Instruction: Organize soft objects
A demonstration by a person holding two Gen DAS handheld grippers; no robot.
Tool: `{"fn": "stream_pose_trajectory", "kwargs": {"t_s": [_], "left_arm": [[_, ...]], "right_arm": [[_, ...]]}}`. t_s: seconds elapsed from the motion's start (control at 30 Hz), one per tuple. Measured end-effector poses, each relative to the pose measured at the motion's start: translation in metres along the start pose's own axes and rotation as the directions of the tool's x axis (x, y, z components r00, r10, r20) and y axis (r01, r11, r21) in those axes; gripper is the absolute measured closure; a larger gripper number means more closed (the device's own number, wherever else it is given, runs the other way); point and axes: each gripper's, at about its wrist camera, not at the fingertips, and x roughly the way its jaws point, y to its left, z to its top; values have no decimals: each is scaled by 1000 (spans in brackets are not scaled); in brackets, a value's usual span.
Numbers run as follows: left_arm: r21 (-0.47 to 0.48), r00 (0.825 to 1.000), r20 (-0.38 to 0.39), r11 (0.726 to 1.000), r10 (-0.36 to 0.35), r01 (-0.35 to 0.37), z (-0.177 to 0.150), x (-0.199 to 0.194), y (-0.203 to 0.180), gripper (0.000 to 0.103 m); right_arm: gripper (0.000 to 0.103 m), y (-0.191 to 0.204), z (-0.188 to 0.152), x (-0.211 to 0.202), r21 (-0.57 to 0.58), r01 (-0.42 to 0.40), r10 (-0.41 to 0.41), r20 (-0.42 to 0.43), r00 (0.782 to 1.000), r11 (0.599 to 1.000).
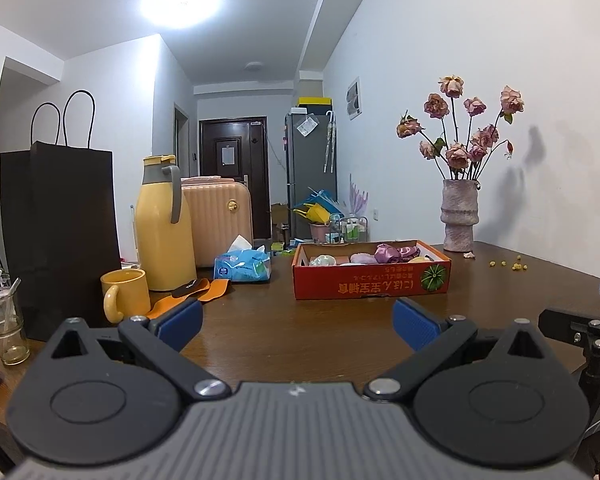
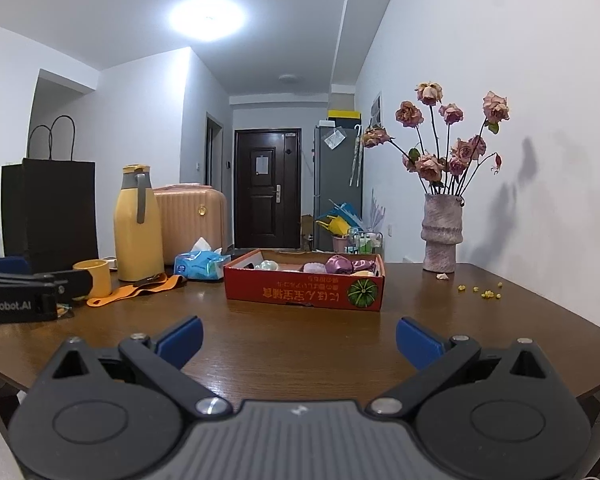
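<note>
A red cardboard box (image 1: 370, 284) (image 2: 304, 292) with a pumpkin picture stands on the brown wooden table (image 1: 300, 332) (image 2: 300, 340). In it lie several soft things: a shiny purple cloth (image 1: 388, 253) (image 2: 340, 265), a lilac piece (image 1: 362, 258) and a pale round one (image 1: 322, 260). My left gripper (image 1: 298, 326) is open and empty, well in front of the box. My right gripper (image 2: 299, 340) is open and empty, also short of the box. An orange strap (image 1: 188, 298) (image 2: 140, 289) lies left of the box.
At the left stand a black paper bag (image 1: 56, 232), a yellow jug (image 1: 166, 224), a yellow mug (image 1: 126, 296), a glass (image 1: 4, 328) and a blue tissue pack (image 1: 242, 266). A vase of dried roses (image 1: 458, 216) stands back right, with yellow crumbs (image 1: 508, 265) nearby.
</note>
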Motion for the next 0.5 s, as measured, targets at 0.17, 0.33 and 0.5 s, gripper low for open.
{"fn": "stream_pose_trajectory", "kwargs": {"t_s": [0.17,0.33,0.5], "left_arm": [[-1,1000,-2,1000,0,0,0,1,0,0],[0,1000,-2,1000,-1,1,-1,1,0,0],[1,1000,-2,1000,-2,2,-1,1,0,0]], "right_arm": [[0,-1,-1,1,6,-4,4,-7,1000,1000],[0,-1,-1,2,7,-7,7,-9,1000,1000],[0,-2,-2,1,11,-3,2,2,1000,1000]]}}
